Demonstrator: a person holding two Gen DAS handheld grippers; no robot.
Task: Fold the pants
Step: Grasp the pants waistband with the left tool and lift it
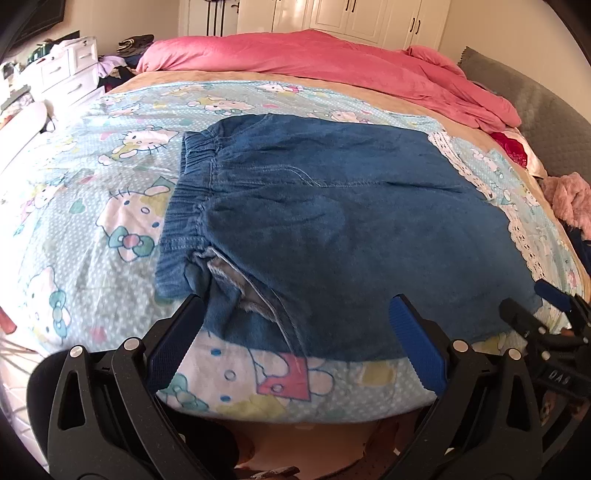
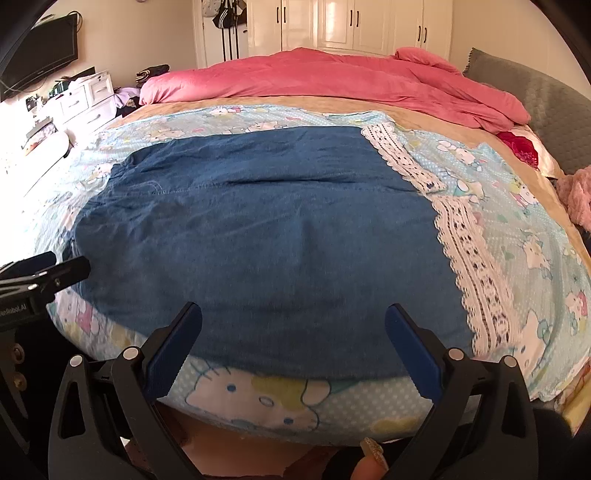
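Lying flat on the bed's cartoon-cat sheet [image 1: 92,192], the blue denim pants [image 1: 332,206] have their elastic waistband [image 1: 184,206] at the left and white lace-trimmed hems [image 2: 465,258] at the right. Left tool [image 1: 297,325] hovers with its jaws spread wide at the near edge by the waistband, gripping nothing. Right tool [image 2: 293,332] does likewise toward the hem end. A pink duvet [image 2: 332,77] lies behind.

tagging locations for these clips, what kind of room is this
A home bedroom, most likely: a bed with a cartoon-cat sheet and a pink duvet, white wardrobe doors behind, a white dresser to the left.
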